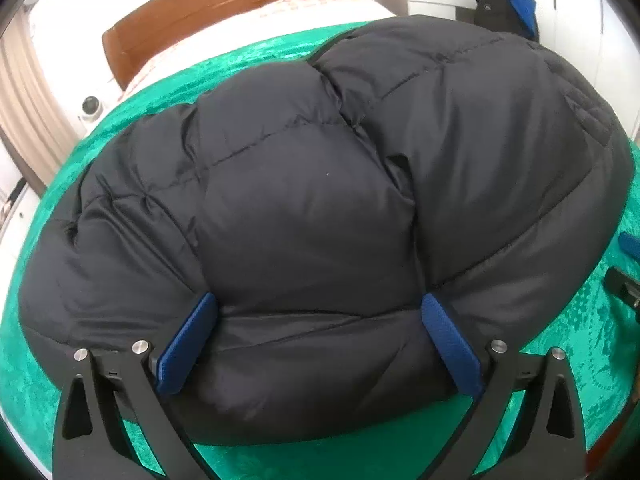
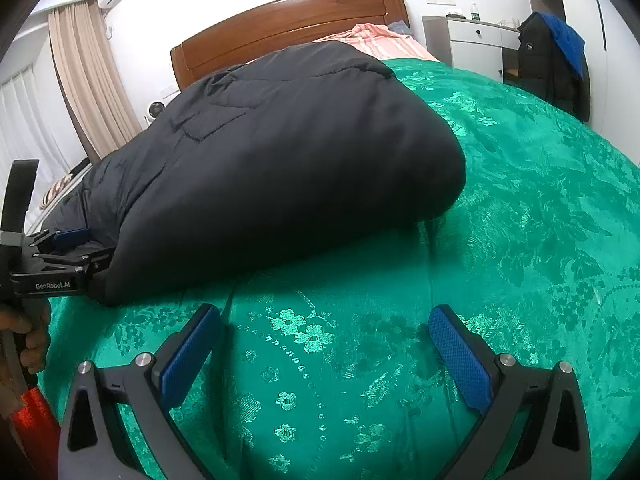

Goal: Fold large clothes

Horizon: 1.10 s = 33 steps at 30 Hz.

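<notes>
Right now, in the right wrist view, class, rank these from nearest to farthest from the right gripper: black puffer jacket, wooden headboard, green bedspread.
1. Green bedspread: directly under the open right gripper.
2. Black puffer jacket: ahead, to the left.
3. Wooden headboard: far end, behind the jacket.

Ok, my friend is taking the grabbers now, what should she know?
Left gripper: open, fingers spread around the near edge of the black puffy jacket, not pinching it.
Right gripper: open, empty, over the green bedspread beside the jacket.
The jacket lies bundled in a thick mound on the bed, apparently already folded over.
Left: probably grip the near edge, finish folding and tidy it.
</notes>
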{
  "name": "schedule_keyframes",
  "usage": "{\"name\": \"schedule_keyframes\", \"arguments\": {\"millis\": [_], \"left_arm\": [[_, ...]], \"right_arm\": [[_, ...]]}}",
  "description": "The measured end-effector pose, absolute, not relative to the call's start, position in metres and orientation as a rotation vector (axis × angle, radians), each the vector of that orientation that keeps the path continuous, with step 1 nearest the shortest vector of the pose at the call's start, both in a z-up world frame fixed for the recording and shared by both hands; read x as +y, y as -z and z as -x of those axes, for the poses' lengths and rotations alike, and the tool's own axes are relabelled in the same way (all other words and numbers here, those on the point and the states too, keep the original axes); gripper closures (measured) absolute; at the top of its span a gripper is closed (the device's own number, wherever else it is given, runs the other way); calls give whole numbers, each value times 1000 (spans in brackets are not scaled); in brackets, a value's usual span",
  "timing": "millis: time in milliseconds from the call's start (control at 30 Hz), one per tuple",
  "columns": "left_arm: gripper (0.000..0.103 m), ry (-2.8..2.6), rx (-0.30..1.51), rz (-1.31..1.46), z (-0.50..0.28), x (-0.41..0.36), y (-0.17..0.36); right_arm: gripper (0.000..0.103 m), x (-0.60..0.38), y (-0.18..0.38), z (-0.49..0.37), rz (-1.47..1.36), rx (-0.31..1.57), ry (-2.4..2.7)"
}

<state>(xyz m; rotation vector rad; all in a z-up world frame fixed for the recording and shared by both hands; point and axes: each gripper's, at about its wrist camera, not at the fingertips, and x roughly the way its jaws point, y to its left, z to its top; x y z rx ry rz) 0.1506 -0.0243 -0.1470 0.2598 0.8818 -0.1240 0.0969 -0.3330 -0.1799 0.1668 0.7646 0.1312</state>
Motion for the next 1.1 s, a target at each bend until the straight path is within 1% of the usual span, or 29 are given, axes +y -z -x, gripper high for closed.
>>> {"name": "schedule_keyframes", "arguments": {"millis": [233, 1100], "left_arm": [[1, 107, 869, -275, -145, -39, 150], [1, 113, 824, -274, -124, -37, 158]], "right_arm": [[0, -333, 180, -96, -162, 765, -131], [0, -324, 182, -97, -118, 764, -111]]}}
